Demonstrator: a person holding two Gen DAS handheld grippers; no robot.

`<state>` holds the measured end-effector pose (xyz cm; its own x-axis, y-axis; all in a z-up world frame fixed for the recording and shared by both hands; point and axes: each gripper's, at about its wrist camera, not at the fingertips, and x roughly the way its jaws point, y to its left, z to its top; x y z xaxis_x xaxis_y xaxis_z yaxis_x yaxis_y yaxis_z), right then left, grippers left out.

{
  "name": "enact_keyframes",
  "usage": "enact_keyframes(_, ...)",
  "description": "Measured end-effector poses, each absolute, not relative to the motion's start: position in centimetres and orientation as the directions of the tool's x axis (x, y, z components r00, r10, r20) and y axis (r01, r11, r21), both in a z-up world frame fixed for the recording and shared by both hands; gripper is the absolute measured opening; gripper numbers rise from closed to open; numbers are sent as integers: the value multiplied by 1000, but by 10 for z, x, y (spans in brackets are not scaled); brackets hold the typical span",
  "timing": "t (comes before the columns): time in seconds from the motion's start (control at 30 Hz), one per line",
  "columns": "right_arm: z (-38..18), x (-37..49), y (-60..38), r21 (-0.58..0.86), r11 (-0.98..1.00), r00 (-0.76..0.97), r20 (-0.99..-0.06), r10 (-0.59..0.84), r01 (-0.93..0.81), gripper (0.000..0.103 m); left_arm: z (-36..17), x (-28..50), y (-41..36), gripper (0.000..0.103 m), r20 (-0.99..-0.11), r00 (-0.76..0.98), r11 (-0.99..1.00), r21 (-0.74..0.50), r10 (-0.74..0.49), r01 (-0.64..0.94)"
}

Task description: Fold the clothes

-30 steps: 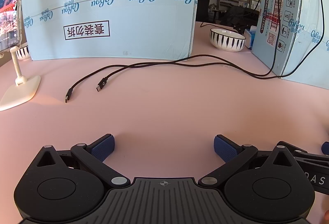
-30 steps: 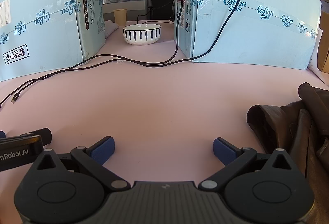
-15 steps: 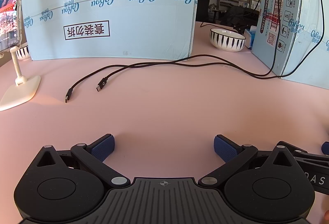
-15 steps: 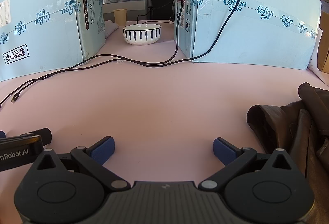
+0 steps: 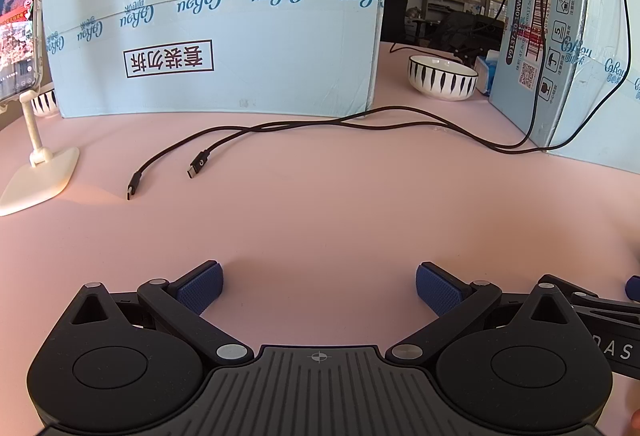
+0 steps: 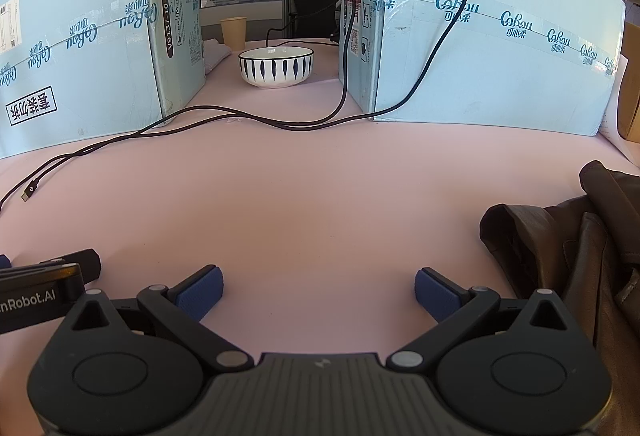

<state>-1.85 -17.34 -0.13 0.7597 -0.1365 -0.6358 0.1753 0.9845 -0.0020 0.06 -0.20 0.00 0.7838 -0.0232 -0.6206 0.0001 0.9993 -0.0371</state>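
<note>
On one pink table, two empty wide-open claws, left claw and right claw, one brown garment.

On the pink table lie two black USB cables before pale-blue cartons, near a striped bowl and a phone stand.

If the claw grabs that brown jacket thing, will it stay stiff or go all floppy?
Probably floppy: the brown garment lies crumpled in soft folds on the pink table. Its smooth, faintly shiny surface suggests it could slip between the pads. The right claw is open and beside it, not touching.
</note>
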Motion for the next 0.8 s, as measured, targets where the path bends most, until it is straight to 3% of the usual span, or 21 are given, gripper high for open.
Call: enact_keyframes(0.8,-2,-17,-173,-3,985,759,-636,-137,175,103,0,1,-5,103,-629,778,1000,4,3,0)
